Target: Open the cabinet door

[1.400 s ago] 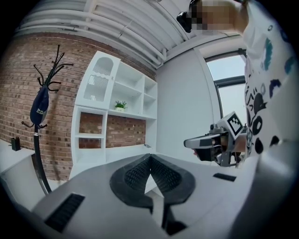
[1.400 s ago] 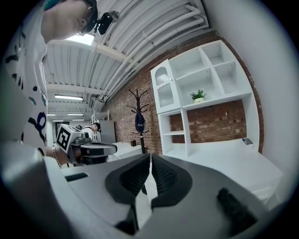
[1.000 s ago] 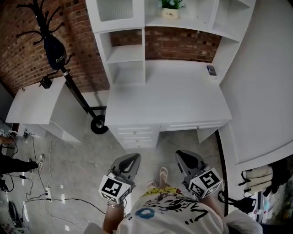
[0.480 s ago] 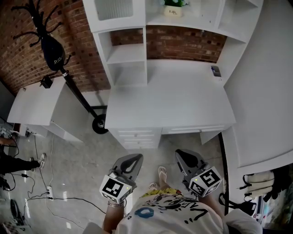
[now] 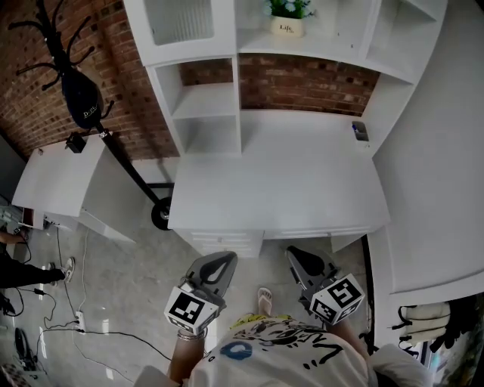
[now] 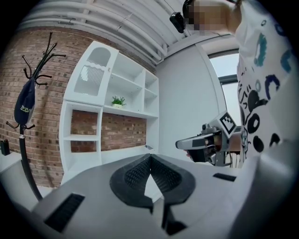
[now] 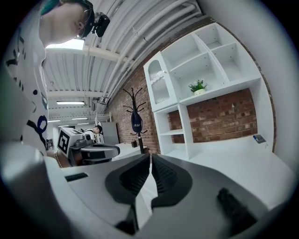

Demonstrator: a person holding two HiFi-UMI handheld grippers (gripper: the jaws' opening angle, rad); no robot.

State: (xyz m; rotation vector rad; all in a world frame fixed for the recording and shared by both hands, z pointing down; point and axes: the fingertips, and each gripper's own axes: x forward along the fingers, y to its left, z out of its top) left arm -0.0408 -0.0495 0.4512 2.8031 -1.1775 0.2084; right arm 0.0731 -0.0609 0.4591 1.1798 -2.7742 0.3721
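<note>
Head view, left to right. Coat stand with dark bag left of desk, clear of work. Cabinet door, ribbed-glass panel, shut, high above desk's left half in shelf unit. Left gripper short of desk's front edge, jaws pressed together, nothing between. Right gripper beside it, likewise closed and empty. Both held near level, pointing toward desk: judged approach carry, door well apart from either. Small dark device at desk's right rear corner, off likely path.
</note>
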